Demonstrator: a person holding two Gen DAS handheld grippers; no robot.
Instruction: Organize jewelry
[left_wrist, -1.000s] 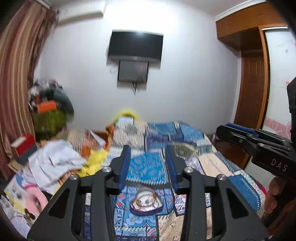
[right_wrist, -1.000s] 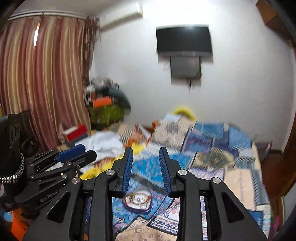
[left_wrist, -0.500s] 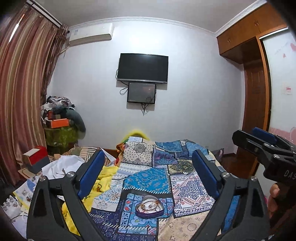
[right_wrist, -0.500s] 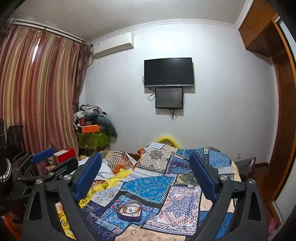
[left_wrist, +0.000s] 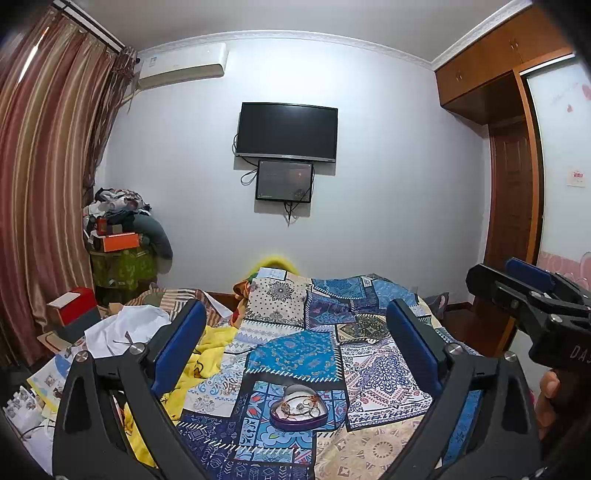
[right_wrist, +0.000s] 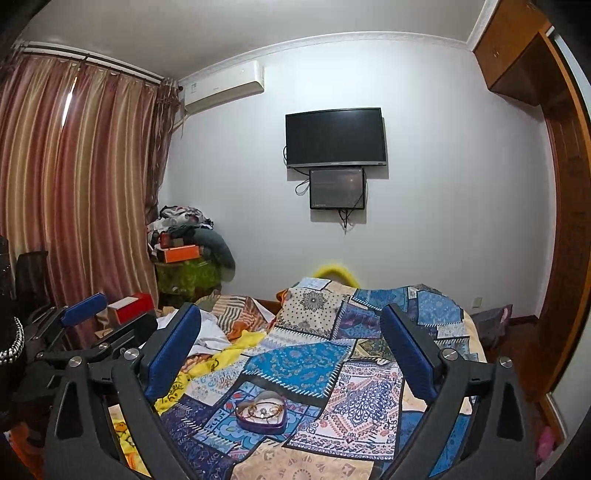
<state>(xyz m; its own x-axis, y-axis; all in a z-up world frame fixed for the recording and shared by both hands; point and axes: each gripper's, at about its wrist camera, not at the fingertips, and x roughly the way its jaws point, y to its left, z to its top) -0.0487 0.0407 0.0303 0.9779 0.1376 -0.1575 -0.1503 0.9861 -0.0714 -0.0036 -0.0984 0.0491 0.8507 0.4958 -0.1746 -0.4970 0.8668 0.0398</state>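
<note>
We hold both claws level over the near end of the patchwork bedspread (left_wrist: 295, 354). Our left gripper (left_wrist: 295, 343) is still spreading its jaws, nothing between them. Our right gripper (right_wrist: 291, 343) stands released, its jaws wide and empty. The heart-shaped jewelry box (left_wrist: 298, 408) sits open on the bedspread, beyond and below both claws, with jewelry (right_wrist: 263, 408) lying tangled inside. A television (right_wrist: 335, 137) hangs on the far wall.

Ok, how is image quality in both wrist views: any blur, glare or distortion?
Left wrist: sharp, strong fisheye bending of the curtain, dark corner vignetting, heart-shaped box clear. Right wrist: equally sharp, wall brightly lit without blown glare, same bowed edges.
</note>
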